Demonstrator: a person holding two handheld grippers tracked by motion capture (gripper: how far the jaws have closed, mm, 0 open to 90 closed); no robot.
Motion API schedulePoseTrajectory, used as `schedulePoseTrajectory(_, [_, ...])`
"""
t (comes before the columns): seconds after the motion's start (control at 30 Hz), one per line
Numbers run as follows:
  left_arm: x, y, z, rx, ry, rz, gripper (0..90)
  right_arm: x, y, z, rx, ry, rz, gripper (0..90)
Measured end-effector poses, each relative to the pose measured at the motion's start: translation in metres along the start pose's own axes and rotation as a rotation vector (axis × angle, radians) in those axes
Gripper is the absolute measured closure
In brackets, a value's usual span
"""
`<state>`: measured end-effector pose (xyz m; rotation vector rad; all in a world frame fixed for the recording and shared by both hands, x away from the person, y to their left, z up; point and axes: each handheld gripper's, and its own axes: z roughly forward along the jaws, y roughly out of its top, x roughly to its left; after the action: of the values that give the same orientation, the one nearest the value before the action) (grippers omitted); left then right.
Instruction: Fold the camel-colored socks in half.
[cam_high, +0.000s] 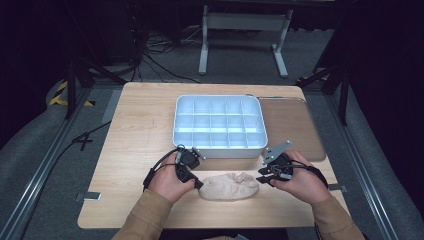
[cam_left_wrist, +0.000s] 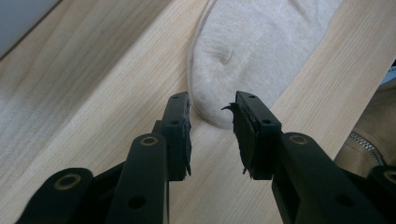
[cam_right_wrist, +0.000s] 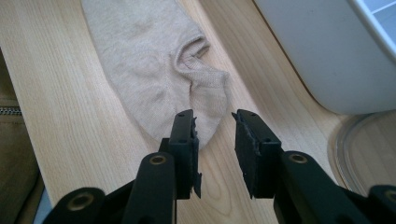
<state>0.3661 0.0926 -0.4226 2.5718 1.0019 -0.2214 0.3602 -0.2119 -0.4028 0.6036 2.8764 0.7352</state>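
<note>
A light wooden table (cam_high: 135, 130) held a white box (cam_high: 219, 150) with many little spaces, and a beige sock (cam_high: 230, 186) lay in front of it.

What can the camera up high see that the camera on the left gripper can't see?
High view alone: the divided tray's compartments, the right gripper at the sock's other end, both hands, the floor. Left gripper view alone: up close, its parted jaws either side of the sock's rounded end, not pressing it, and a jacket zip. Both: the beige sock, the left gripper, the wooden table.

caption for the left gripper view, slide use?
Left gripper, jaws open, poised at the rounded end of a beige sock lying flat on the light wooden table.
</note>
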Motion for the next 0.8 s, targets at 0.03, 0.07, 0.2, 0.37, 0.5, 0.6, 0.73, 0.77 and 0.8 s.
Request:
schedulePoseTrajectory(0.03, [0.001,0.0,0.001,0.004,-0.002,-0.001,67.3,0.0,0.0,0.0,0.0,0.002,0.001,68.5])
schedulePoseTrajectory(0.07, [0.002,0.0,0.002,0.007,-0.006,-0.003,67.6,0.0,0.0,0.001,-0.001,0.007,0.001,68.4])
schedulePoseTrajectory(0.2, [0.002,0.0,0.005,0.004,-0.006,-0.011,67.6,0.001,0.001,0.003,0.004,0.007,0.0,68.4])
schedulePoseTrajectory(0.37, [0.0,0.002,0.012,0.003,-0.004,-0.03,69.1,0.003,0.001,0.004,0.007,0.018,0.0,68.4])
schedulePoseTrajectory(0.5, [-0.003,0.004,0.017,0.015,0.011,-0.039,70.2,0.003,0.002,0.004,0.008,0.02,-0.002,68.4])
schedulePoseTrajectory(0.6, [-0.005,0.005,0.02,0.017,0.027,-0.03,70.4,0.004,0.002,0.005,0.01,0.014,-0.005,68.4])
schedulePoseTrajectory(0.73, [-0.008,0.007,0.024,0.046,0.045,-0.017,67.5,0.005,0.003,0.005,0.01,0.023,-0.01,68.1])
schedulePoseTrajectory(0.77, [-0.008,0.007,0.025,0.049,0.047,-0.012,66.1,0.005,0.003,0.005,0.01,0.023,-0.012,68.0])
schedulePoseTrajectory(0.8, [-0.008,0.007,0.026,0.049,0.052,-0.01,66.5,0.005,0.003,0.006,0.007,0.018,-0.015,67.7])
